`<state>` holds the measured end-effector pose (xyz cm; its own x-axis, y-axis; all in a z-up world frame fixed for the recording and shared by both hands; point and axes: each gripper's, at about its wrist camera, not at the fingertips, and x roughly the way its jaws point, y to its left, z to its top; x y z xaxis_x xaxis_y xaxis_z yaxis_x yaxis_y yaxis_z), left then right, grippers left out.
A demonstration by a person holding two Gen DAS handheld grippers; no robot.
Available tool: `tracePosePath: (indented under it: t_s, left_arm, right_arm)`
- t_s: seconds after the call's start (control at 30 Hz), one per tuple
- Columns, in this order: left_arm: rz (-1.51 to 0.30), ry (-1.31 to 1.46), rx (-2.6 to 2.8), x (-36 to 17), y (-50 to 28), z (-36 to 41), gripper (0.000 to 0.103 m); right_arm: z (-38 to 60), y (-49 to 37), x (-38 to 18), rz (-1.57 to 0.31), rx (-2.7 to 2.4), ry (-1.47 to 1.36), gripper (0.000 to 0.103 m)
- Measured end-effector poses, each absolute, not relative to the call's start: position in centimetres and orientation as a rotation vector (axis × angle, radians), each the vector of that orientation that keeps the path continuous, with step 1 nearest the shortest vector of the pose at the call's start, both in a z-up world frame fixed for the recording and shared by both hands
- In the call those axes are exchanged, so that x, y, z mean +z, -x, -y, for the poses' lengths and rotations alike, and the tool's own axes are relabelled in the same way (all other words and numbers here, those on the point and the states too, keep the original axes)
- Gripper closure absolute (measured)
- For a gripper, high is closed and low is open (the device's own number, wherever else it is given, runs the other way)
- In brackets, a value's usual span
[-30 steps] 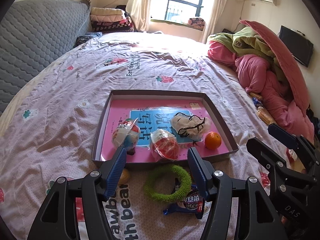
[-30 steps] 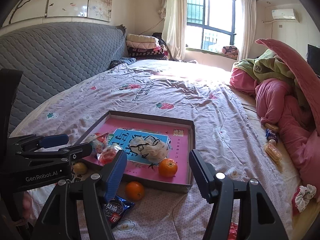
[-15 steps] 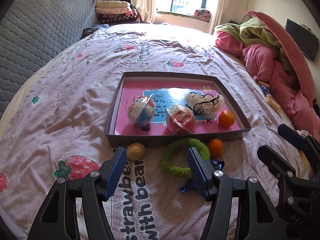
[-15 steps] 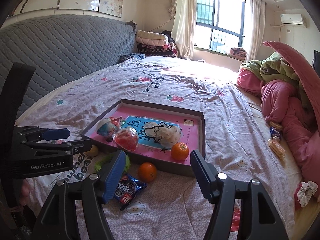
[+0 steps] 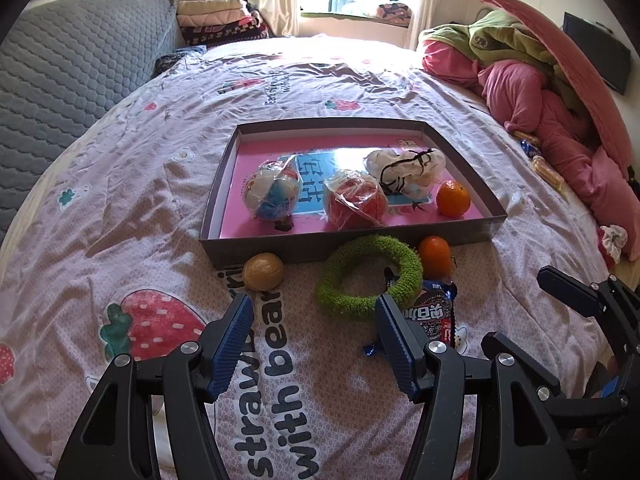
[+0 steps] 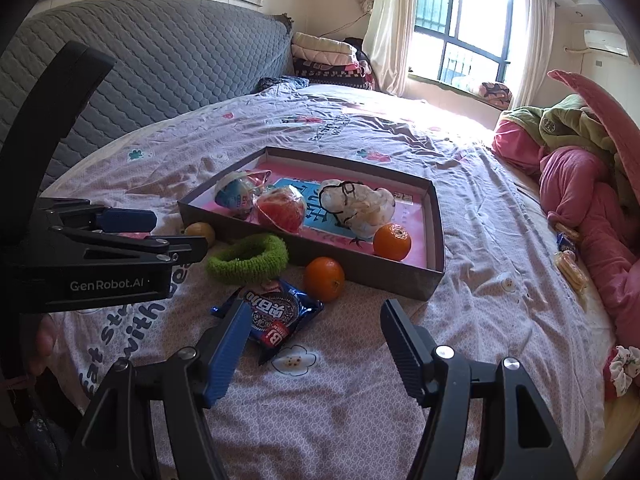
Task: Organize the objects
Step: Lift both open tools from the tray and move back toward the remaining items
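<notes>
Tray (image 5: pixel 344 246) gathers sorted items; snack packet (image 6: pixel 276 316), at its 6 o'clock, awaits gaping, empty right tongs (image 6: pixel 316 344); left tongs (image 5: pixel 316 340) likewise.

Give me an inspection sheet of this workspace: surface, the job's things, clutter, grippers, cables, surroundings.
Surface: bed sheet with strawberry print, wrinkled.
Job's things: tray holds two wrapped balls, a white bundle and an orange. Outside, at its near wall: yellowish ball, green ring, second orange, cookie packet.
Clutter: pink and green bedding heap; snack packets beside it.
Grippers: left gripper open, empty; right gripper open, empty, above the packet.
Cables: nothing seen.
Surroundings: grey headboard, window, folded blankets.
</notes>
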<state>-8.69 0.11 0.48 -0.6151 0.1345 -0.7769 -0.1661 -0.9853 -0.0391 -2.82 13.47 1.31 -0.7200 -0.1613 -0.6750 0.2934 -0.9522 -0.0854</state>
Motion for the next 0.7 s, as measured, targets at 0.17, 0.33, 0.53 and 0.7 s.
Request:
tracePosePath:
  t_s: [0.17, 0.33, 0.53, 0.7]
  left_arm:
    - [-0.108, 1.285, 2.667, -0.2, 8.1, -0.4, 0.038]
    - [-0.179, 1.279, 2.665, -0.9, 7.9, -0.9, 0.038]
    - [-0.221, 1.285, 2.662, -1.8, 8.3, -1.0, 0.038]
    - [-0.274, 1.291, 2.660, -2.8, 8.7, -1.3, 0.038]
  right_arm:
    - [-13.1, 2.5, 0.8, -0.280, -2.670, -1.041, 0.036]
    - [-13.1, 2.3, 0.2, -0.277, -2.653, -1.059, 0.036]
    - [-13.8, 2.5, 0.0, -0.240, -2.659, -1.082, 0.036]
    - [-14.1, 2.9, -0.5, -0.206, -2.648, -1.118, 0.036]
